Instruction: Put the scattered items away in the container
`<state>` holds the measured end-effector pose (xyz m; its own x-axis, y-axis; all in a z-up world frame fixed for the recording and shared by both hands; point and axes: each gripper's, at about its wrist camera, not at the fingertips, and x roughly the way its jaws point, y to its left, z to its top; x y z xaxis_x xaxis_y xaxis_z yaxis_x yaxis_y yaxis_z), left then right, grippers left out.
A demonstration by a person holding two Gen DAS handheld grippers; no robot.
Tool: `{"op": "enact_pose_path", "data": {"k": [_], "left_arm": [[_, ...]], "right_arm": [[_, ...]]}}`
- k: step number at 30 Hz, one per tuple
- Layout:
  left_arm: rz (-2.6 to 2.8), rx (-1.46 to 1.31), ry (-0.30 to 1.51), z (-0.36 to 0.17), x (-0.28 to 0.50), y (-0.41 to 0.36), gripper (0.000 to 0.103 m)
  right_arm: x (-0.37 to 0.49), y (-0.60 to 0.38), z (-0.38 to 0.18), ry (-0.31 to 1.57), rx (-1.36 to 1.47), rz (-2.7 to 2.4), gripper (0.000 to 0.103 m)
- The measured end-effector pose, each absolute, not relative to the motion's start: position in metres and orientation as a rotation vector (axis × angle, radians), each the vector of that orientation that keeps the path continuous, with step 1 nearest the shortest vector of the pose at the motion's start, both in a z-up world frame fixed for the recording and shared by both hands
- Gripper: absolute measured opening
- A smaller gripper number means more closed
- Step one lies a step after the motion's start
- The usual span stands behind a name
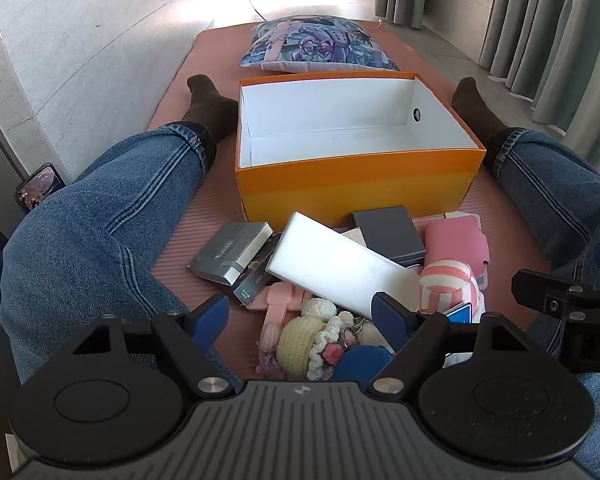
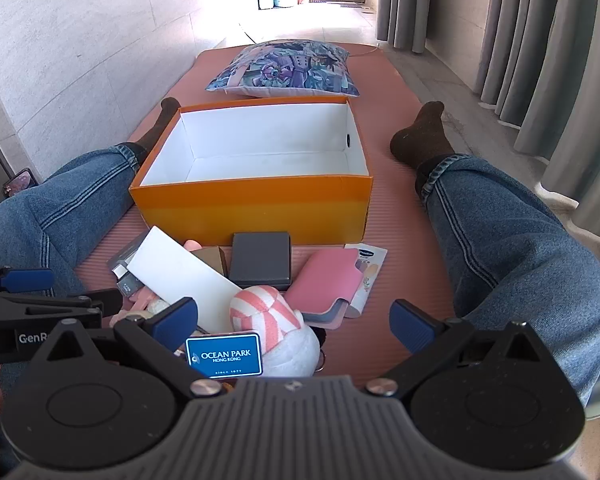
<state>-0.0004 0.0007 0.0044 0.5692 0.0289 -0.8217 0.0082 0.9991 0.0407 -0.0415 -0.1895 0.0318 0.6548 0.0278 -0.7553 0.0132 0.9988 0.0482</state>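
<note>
An orange box (image 1: 356,184) (image 2: 252,208) with a white, empty inside stands on the pink mat between a person's legs. In front of it lies a heap: a long white box (image 1: 340,268) (image 2: 184,280), a dark grey box (image 1: 388,232) (image 2: 261,258), a silver-grey box (image 1: 230,254), a pink case (image 1: 456,240) (image 2: 324,284), a pink-striped plush (image 1: 448,284) (image 2: 268,316), crocheted toys (image 1: 312,336) and a blue Ocean Park tag (image 2: 223,354). My left gripper (image 1: 302,320) hangs open over the crocheted toys. My right gripper (image 2: 296,320) hangs open over the plush, holding nothing.
A patterned cushion (image 1: 320,44) (image 2: 284,70) lies behind the box. The person's jeans legs (image 1: 100,220) (image 2: 520,232) flank the heap on both sides. A phone (image 1: 38,190) leans at the left wall. Grey curtains (image 2: 540,60) hang at the right.
</note>
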Motion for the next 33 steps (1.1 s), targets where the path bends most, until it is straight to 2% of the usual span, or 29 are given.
{"op": "enact_pose_path", "data": {"k": [33], "left_arm": [[0.019,0.052,0.968,0.0008,-0.0024,0.0004,0.089]], "right_arm": [[-0.0407,-0.1875,0.0277,0.882,0.049,0.016,0.102]]}}
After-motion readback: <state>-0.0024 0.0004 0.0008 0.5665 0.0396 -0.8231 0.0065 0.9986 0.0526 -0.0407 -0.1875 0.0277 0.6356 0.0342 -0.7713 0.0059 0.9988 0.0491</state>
